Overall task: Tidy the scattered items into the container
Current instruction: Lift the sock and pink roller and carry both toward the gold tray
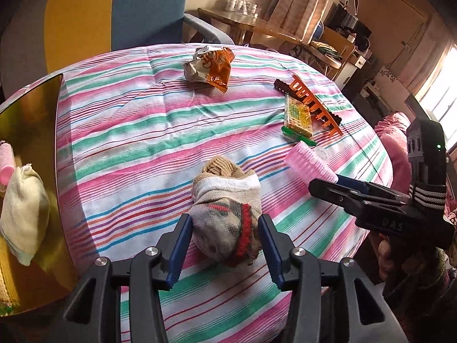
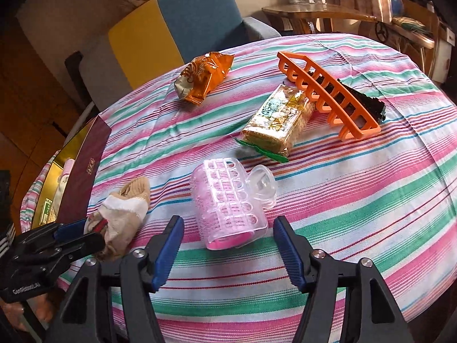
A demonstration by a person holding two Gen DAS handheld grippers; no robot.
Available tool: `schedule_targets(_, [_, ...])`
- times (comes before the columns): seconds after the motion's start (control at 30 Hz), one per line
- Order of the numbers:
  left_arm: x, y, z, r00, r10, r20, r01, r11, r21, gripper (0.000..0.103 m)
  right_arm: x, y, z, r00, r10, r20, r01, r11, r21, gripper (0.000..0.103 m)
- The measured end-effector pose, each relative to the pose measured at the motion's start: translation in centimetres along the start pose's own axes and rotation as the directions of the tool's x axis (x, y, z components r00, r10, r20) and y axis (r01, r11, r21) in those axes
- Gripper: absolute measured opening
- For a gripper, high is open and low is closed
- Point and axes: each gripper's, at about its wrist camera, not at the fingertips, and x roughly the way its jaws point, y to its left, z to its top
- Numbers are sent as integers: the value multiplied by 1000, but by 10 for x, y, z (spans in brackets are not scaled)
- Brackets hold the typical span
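A rolled beige sock (image 1: 225,214) lies on the striped tablecloth between the open jaws of my left gripper (image 1: 225,248); the pads are beside it, not squeezing. It also shows in the right wrist view (image 2: 122,214). A pink hair roller (image 2: 228,208) lies just ahead of my open right gripper (image 2: 228,254), and shows in the left wrist view (image 1: 311,165). The box container (image 1: 31,131) with a gold inside stands at the left, holding a cream cloth (image 1: 22,214) and a pink roller (image 1: 7,160).
On the cloth lie an orange snack bag (image 2: 202,77), a cracker packet (image 2: 277,123), an orange comb-like clip (image 2: 328,91) and a black clip (image 2: 362,100) under it. A blue and yellow chair (image 2: 177,25) stands behind the table.
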Motion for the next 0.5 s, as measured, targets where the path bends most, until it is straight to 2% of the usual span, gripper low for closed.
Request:
schedule_targets(0.3, [19,-3,22,999,37,-15,-36,998,50,56,-15,-5,-15,999,20,39,-21,1000,13,81])
schedule_targets(0.37, [25,-5,25,998,56,-28,-53,996,71,56,-16,-6,-14,998,21,51,-21,1000,11,83])
schedule_targets(0.5, [34,-2,22,998,48,-44,-45,997,67,56,-12,-5,-14,999,3,45,-3,1000,9,85])
